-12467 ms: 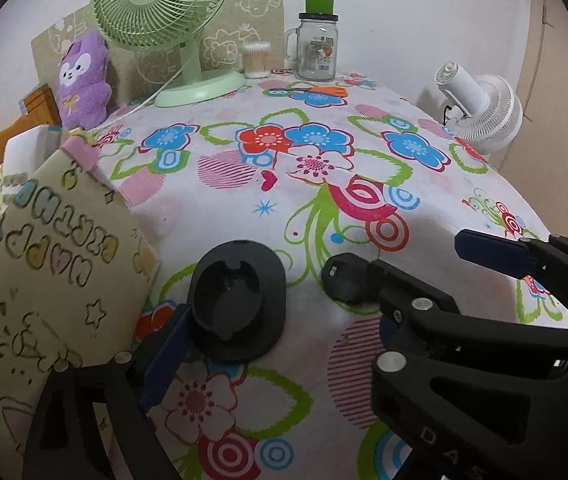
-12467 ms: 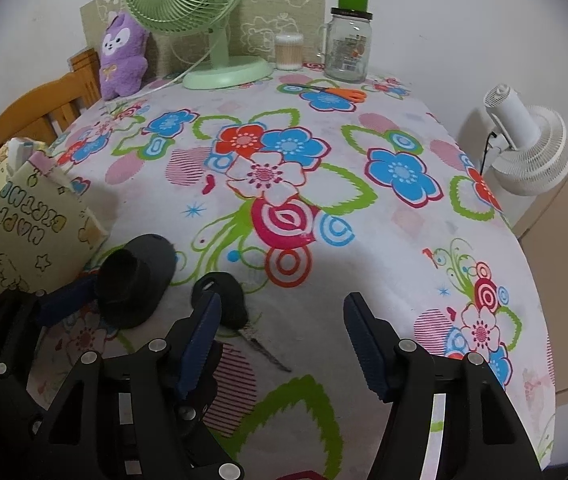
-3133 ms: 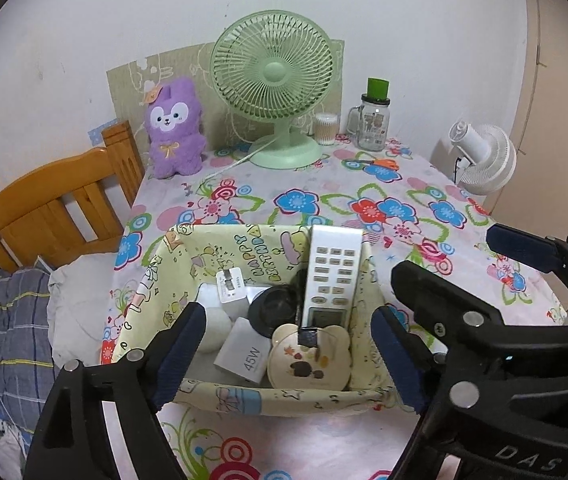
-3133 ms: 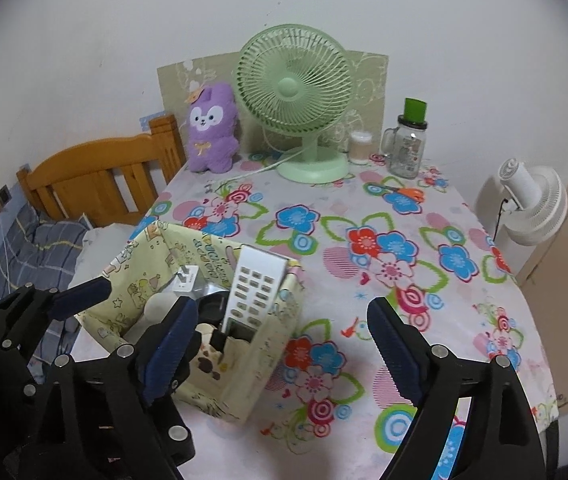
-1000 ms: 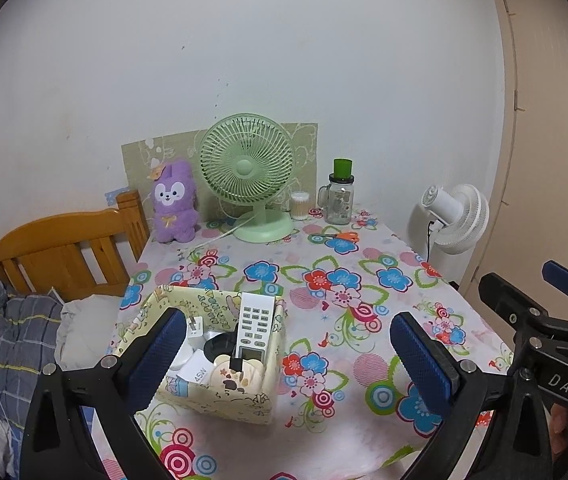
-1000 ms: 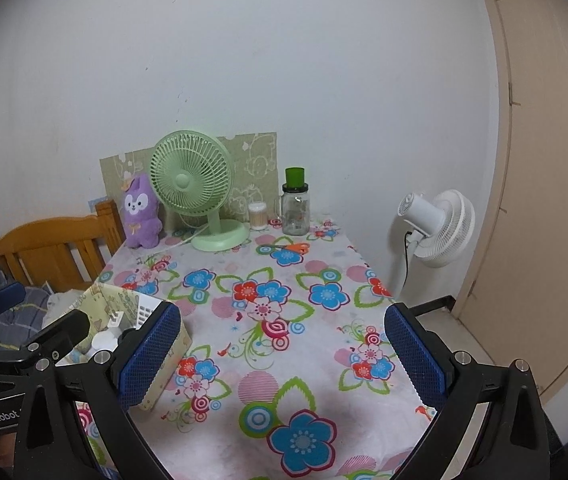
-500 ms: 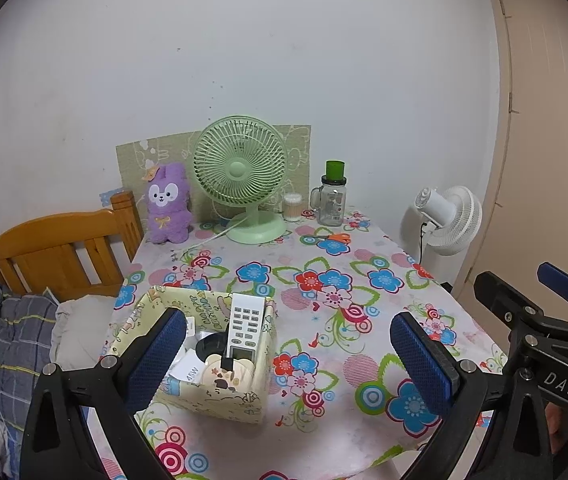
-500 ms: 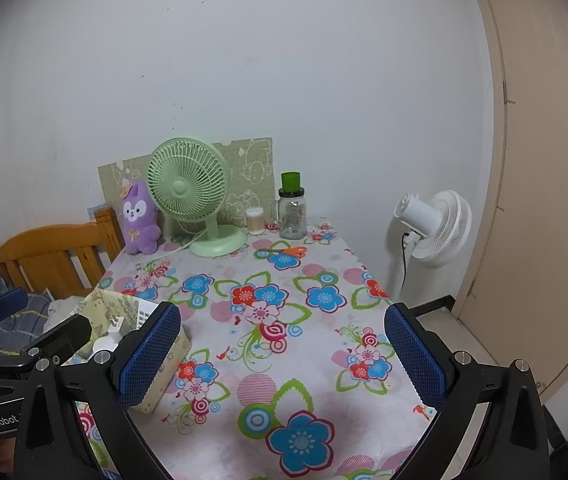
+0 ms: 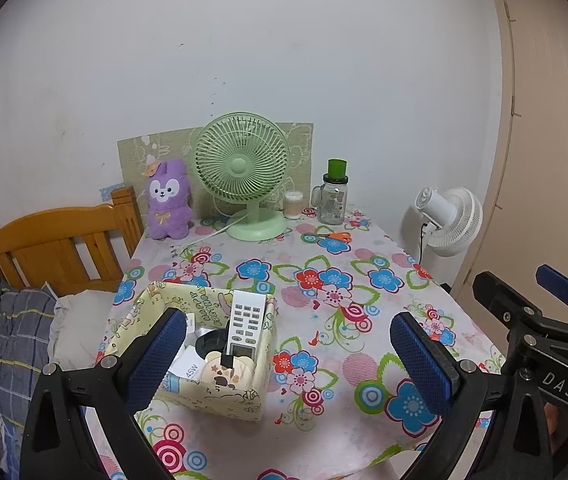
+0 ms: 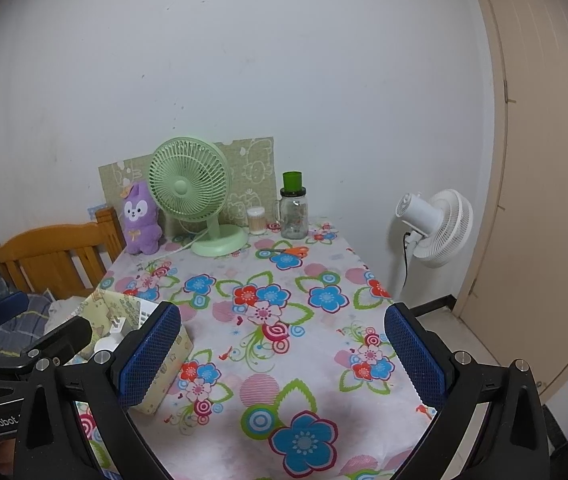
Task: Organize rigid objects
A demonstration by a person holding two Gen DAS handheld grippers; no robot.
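A yellow cartoon-print gift bag (image 9: 223, 394) stands open on the floral tablecloth (image 9: 344, 312) near its front left. In it are a white remote (image 9: 245, 326) standing upright, a black round object (image 9: 213, 346), a white charger block (image 9: 187, 370) and a bear-faced item (image 9: 225, 372). The bag also shows in the right wrist view (image 10: 163, 372). My left gripper (image 9: 288, 364) is open and empty, held back above the table's front. My right gripper (image 10: 279, 356) is open and empty, to the right of the bag.
At the table's back stand a green desk fan (image 9: 243, 176), a purple plush (image 9: 167, 200), a cotton-swab jar (image 9: 294, 205) and a glass mug with green lid (image 9: 334, 196). Orange scissors (image 9: 332, 236) lie nearby. A wooden chair (image 9: 63, 248) stands left, a white floor fan (image 9: 450, 216) right.
Both grippers have drawn back a little further from the table and stay open. The bag and its contents have not moved.
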